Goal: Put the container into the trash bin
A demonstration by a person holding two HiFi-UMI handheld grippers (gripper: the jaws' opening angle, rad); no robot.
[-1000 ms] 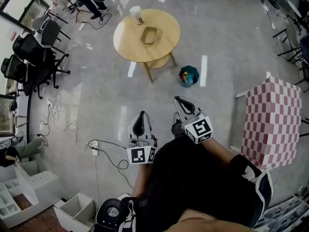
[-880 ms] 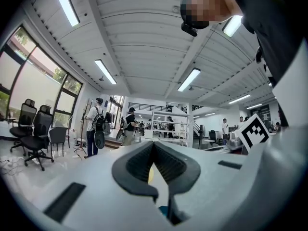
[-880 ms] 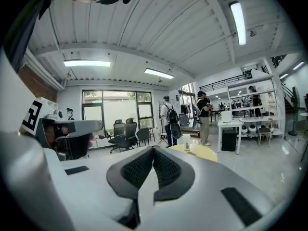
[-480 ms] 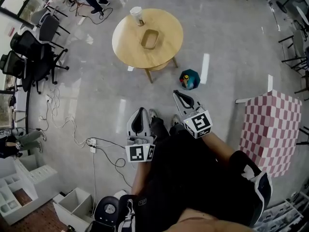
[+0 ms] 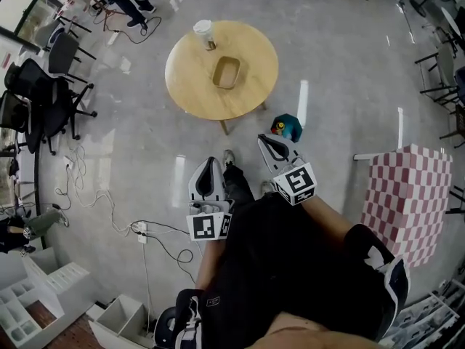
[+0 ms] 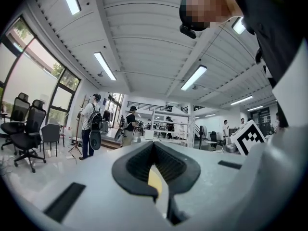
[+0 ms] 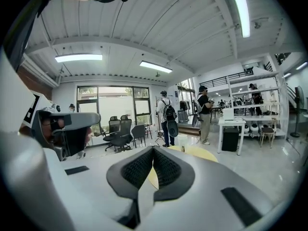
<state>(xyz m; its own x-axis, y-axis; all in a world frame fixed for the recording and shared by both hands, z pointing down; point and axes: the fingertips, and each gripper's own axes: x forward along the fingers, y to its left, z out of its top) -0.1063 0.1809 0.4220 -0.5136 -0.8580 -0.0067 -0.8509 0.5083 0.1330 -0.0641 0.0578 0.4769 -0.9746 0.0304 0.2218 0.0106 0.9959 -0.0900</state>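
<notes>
While the container (image 5: 226,73) lies open side up near the middle of the round wooden tabletop (image 5: 251,46), both grippers are held over the floor (image 5: 145,144), well apart from it. The container is a shallow tan tray of rounded rectangular outline. Its long axis runs away from the person, with the far end tilted slightly to the right in the head view. A cup (image 5: 203,29) stands near the tabletop's far left edge, apart from the container. The trash bin (image 5: 286,128), teal, stands on the floor just beyond the tabletop's near right edge. The left gripper (image 5: 210,161) and right gripper (image 5: 262,141) both point toward the table. The right gripper's tip is near the bin, not touching it. Left fingers (image 6: 132,165) are closed tip to tip with nothing gripped; right fingers (image 7: 130,170) likewise closed and empty.
</notes>
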